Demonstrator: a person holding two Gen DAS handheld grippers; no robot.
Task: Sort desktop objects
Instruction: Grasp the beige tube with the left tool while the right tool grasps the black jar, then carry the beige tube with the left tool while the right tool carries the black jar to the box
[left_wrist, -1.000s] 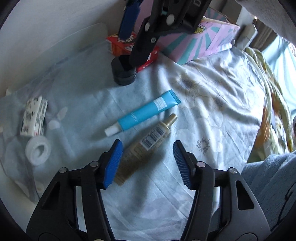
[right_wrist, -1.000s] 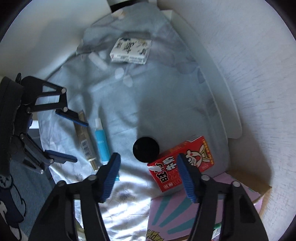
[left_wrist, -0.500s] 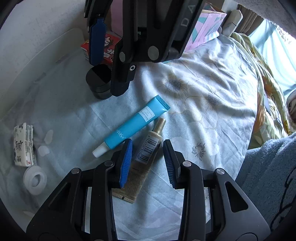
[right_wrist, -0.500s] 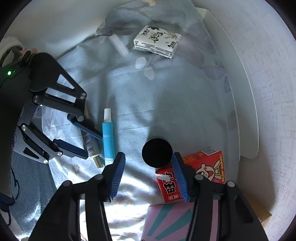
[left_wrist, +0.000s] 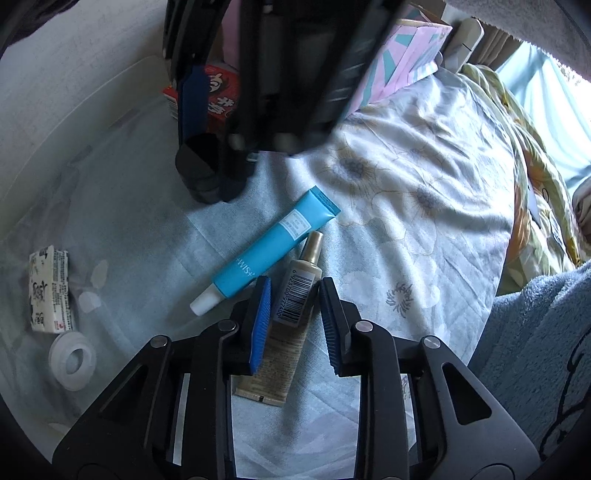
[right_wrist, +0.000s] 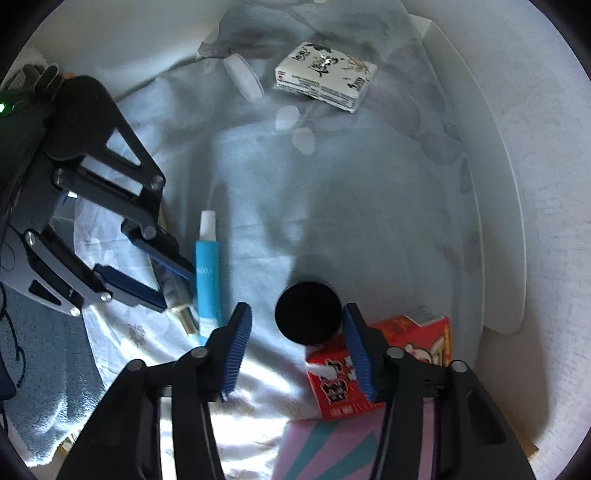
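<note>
Left gripper (left_wrist: 293, 312) closing around beige tube (left_wrist: 291, 314) lying on floral cloth (left_wrist: 424, 221), beside blue tube (left_wrist: 269, 253); pad contact unclear. Right gripper (right_wrist: 297, 352) closing with black jar (right_wrist: 307, 317) between its jaws, gaps visible both sides, red carton (right_wrist: 406, 354) adjacent.

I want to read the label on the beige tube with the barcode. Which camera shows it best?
The left wrist view: the beige tube lies lengthwise between the closing jaws, barcode legible. In the right wrist view the left gripper covers most of it; only its gold cap end shows.
</note>
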